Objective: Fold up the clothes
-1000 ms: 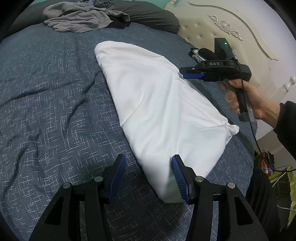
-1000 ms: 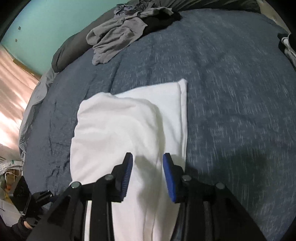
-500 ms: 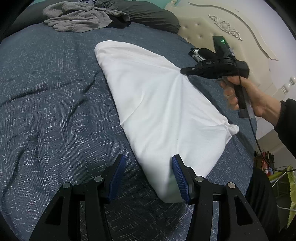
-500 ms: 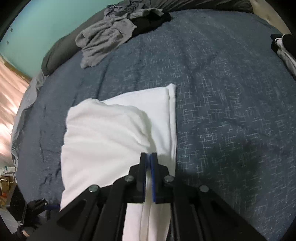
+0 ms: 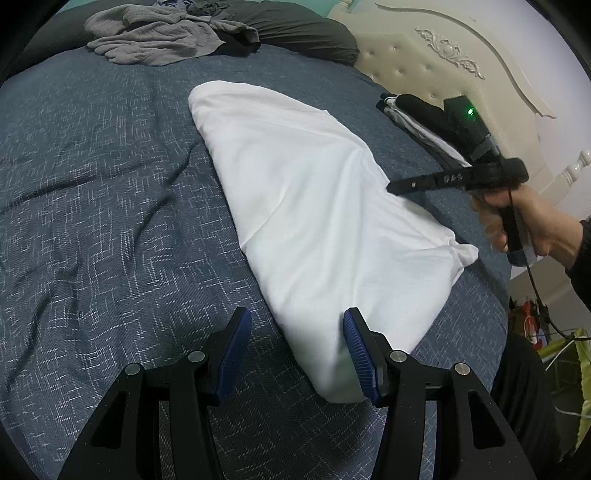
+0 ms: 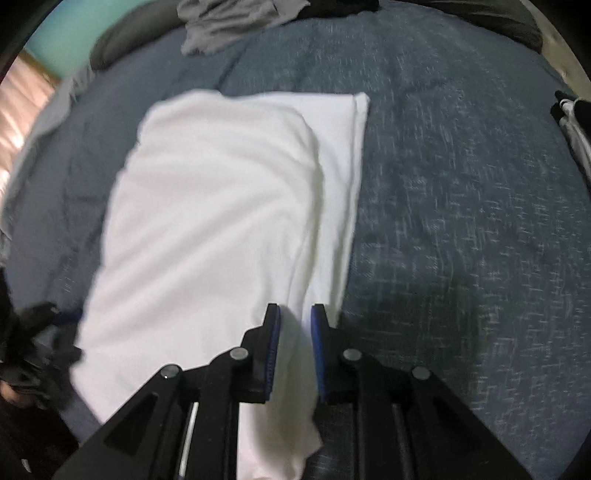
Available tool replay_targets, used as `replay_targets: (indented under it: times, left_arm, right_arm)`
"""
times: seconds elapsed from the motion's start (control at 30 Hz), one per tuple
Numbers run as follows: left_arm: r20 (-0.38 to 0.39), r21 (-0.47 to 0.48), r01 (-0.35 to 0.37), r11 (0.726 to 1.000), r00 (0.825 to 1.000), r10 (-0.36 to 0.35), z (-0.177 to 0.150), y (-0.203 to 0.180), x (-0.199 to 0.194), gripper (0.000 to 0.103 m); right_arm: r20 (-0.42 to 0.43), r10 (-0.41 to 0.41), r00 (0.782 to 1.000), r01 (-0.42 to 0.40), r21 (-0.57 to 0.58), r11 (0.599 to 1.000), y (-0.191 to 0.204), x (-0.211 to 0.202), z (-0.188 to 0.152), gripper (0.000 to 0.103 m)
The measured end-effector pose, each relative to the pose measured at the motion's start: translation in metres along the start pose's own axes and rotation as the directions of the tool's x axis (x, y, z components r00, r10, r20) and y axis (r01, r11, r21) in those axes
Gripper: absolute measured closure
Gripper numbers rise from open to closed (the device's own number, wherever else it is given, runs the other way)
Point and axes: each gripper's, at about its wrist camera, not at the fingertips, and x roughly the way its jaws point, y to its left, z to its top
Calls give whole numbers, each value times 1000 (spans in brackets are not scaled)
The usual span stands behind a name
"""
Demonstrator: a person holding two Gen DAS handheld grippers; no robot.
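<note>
A: Where's the shirt [image 5: 317, 206]?

B: White, partly folded, lying across the blue bed [image 5: 103, 206]. One flap is laid over the rest, and a narrow strip of the lower layer shows along its right edge in the right wrist view [image 6: 347, 155].

A: And the left tongs [image 5: 297, 345]?

B: Parted about halfway, gripping nothing. The near end of the shirt lies below and between the blue pads, the right pad [image 5: 356, 349] just over its edge. I can't tell if it touches.

A: The right tongs [image 6: 295, 319]?

B: A narrow gap. The jaws have just been opening, after closing on the cloth. A fold of the shirt runs between the pads and hangs loose below them. The picture is blurred, and the pads do not seem to press on it.

A: Anything else on the bed?

B: A grey heap of clothes [image 5: 159, 37] at the far end, beside a dark pillow [image 5: 303, 29]. A dark folded stack [image 5: 413, 114] lies by the cream headboard [image 5: 424, 59]. A hand [image 5: 532, 218] holds the right tongs by the grip.
</note>
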Motion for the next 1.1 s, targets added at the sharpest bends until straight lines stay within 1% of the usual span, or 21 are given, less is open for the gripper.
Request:
replay_targets:
  times: [0.07,0.1,0.2,0.27,0.3,0.37,0.43,0.53,0.6,0.67,0.7,0.87,0.9,1.0,1.1]
  left_arm:
    - [-1,-1,1,1000,1000,-1,0,0,0,47]
    - [-1,-1,1,1000,1000,-1,0,0,0,47]
    - [-1,-1,0,1000,1000,0,0,-1,0,46]
    - [-1,1,-2,1000,1000,2,-1,-1,0,46]
    - [-1,3,-4,1000,1000,4,0,-1,-1,46]
    - [-1,5,-10,1000,1000,10,0,-1,-2,46]
    - [-1,6,-16,1000,1000,16,0,-1,-3,46]
    - [-3,8,-25,1000,1000,25,0,-2,-3,46]
    - [-8,2,-26,1000,1000,26,-1,-1,-4,46]
    - [-11,-8,-30,1000,999,30,0,-2,-8,46]
    - [-11,-11,-33,999,999,33,1,-3,-11,46]
    - [22,-4,-50,999,999,50,19,-16,-32,46]
    - [26,-2,-52,999,998,52,22,-18,-35,46]
    - [-4,21,-65,998,998,65,30,-28,-26,46]
    - [-46,29,-87,996,995,89,31,-31,-13,46]
  right_arm:
    - [2,-43,999,43,15,999,-7,0,-3,87]
    - [10,-44,999,43,32,999,-11,-3,-4,87]
    - [65,18,998,-23,71,997,-18,-20,-8,87]
    - [101,89,991,-95,53,994,-13,-34,-11,87]
    - [99,121,988,-125,34,992,-7,-39,-13,87]
    - [57,153,987,-153,-18,988,5,-38,-18,87]
    - [-1,155,988,-155,-48,987,15,-29,-26,87]
    - [-46,128,991,-129,-30,991,10,-18,-36,87]
    - [-45,115,992,-115,2,993,0,-21,-46,90]
    - [-43,103,994,-102,33,994,-11,-24,-56,90]
    - [-34,111,993,-109,42,993,-13,-28,-60,90]
    - [54,209,976,-212,56,976,-14,-61,-75,90]
    - [53,217,975,-220,49,974,-11,-62,-78,90]
    - [1,206,979,-206,11,978,3,-51,-87,90]
    - [-32,179,983,-178,27,984,-4,-40,-103,90]
